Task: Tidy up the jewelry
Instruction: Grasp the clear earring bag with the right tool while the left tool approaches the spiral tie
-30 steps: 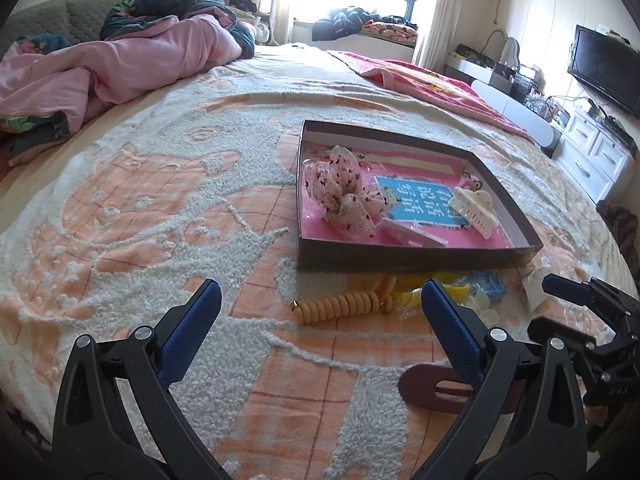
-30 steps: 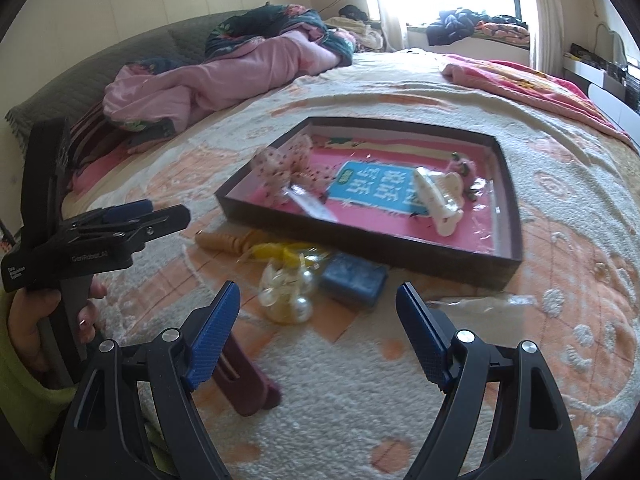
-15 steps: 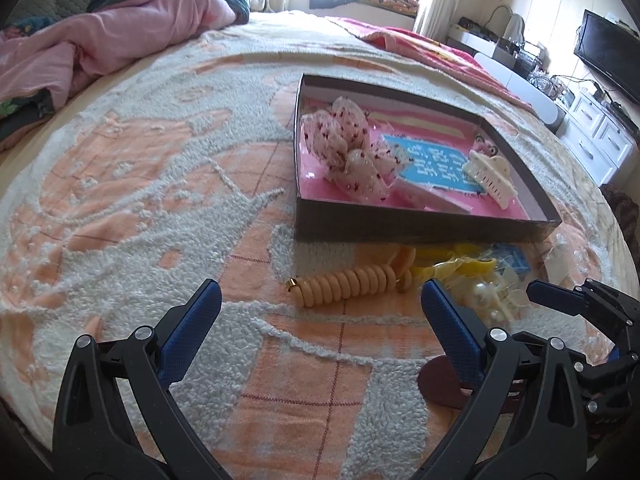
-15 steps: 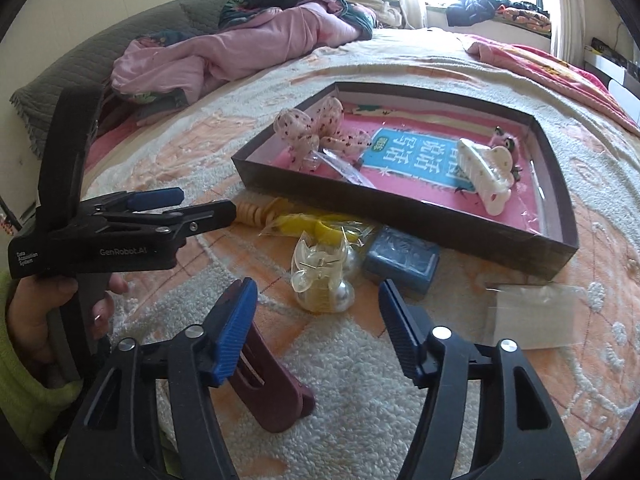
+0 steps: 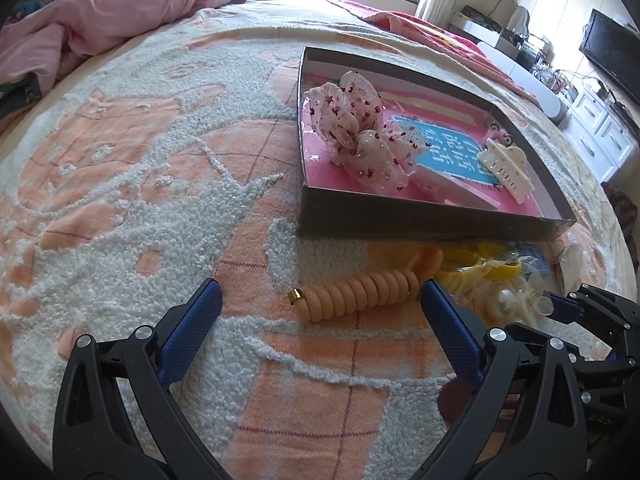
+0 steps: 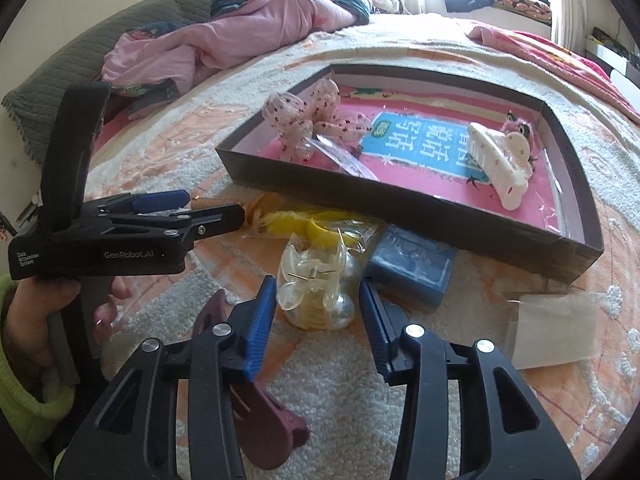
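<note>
My right tool [image 6: 318, 312] is closing with the clear pearl clip [image 6: 316, 288] between its 2 pads but not yet pinched, just ahead of it on the bed; its slick round pearls could squirt out, or I could snag the yellow bag [image 6: 316, 226] behind it. My left tool [image 5: 320, 320] stands wide apart, empty, the coiled peach hair tie [image 5: 360, 294] ahead. Only the left view shows that tie whole; only the right shows the pads flanking the clip.

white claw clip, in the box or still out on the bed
In the box: the white claw clip lies on the pink floor of the dark box, inside its walls, near the right-hand end.
</note>
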`<move>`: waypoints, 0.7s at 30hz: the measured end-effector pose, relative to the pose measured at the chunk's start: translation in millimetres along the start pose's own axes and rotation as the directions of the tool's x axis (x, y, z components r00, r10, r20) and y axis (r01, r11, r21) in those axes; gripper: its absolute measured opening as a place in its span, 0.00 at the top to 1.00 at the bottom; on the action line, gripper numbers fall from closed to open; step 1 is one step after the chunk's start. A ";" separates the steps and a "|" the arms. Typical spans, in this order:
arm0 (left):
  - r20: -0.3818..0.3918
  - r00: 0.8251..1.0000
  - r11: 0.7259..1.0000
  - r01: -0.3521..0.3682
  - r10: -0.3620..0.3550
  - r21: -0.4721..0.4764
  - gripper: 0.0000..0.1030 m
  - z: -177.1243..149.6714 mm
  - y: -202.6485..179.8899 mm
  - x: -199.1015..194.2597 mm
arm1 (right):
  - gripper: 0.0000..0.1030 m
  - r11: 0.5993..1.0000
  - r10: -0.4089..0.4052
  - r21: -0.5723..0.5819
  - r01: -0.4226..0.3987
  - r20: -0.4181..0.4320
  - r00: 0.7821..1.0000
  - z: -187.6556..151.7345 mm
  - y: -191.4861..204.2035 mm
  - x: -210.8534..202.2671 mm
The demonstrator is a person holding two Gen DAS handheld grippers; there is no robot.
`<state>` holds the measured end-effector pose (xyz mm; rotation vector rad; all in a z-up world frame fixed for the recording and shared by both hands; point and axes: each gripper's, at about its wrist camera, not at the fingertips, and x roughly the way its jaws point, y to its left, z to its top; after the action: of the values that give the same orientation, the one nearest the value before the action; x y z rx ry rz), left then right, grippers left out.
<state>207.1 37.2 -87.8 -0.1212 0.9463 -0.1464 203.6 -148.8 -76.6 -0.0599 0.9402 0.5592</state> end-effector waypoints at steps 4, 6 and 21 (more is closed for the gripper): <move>-0.009 1.000 0.998 -0.018 0.019 0.053 0.18 -0.5 -8.9 4.4 | 0.64 1.000 -0.007 0.013 0.007 -0.002 1.000 0.2 -1.8 5.0; -0.005 1.000 0.997 -0.020 0.021 0.074 0.23 0.2 -12.2 5.8 | 0.65 1.000 -0.007 0.023 0.007 0.003 1.000 0.1 -2.7 5.9; 0.037 0.999 0.999 0.033 -0.033 0.020 0.52 1.1 -1.1 -6.3 | 0.68 0.999 -0.017 0.043 0.016 0.040 0.999 -9.5 -3.3 -10.9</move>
<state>204.3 37.3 -82.0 -0.1212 0.9061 -0.1834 193.1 -159.0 -74.5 -0.0178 0.9112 0.5230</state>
